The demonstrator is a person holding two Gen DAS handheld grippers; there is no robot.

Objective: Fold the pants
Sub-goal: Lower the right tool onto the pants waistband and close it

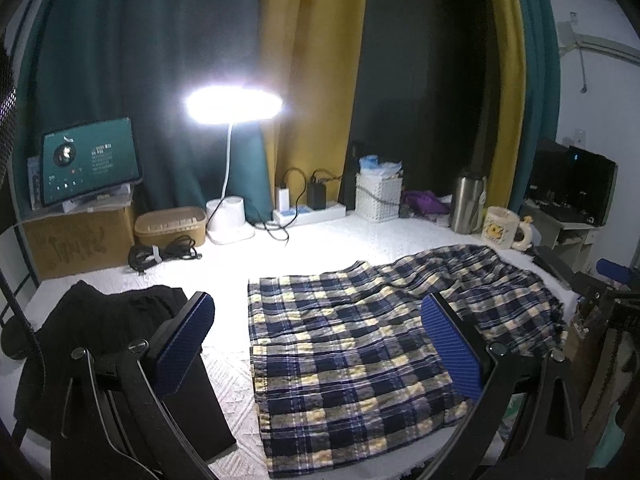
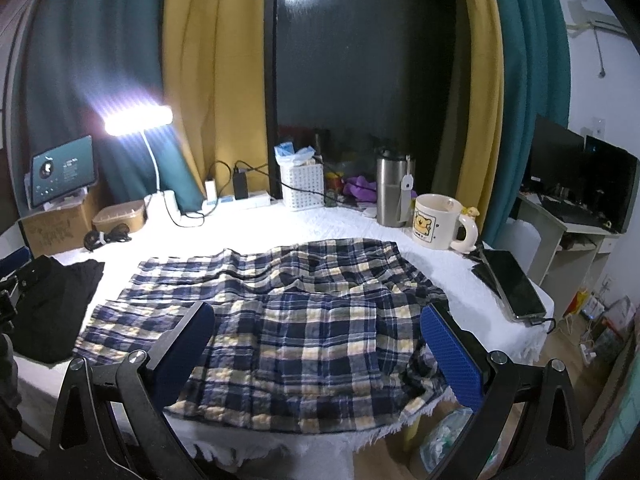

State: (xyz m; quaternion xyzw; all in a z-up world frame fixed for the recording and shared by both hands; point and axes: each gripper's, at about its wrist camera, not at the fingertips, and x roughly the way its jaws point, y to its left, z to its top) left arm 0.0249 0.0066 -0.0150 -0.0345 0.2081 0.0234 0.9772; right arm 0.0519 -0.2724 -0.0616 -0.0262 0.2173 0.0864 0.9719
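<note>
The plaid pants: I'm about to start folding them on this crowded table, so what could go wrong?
The plaid pants reach almost to the mug and the phone at the table edge; a swept fold could knock either. The near hem overhangs the table front, so it may slide off. Both claws, left claw and right claw, are open, holding nothing.

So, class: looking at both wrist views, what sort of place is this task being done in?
Probably a home room, a bedroom or study corner. Plaid pants lie on a white-covered table, with a desk lamp, a cartoon mug and full-length curtains behind.
</note>
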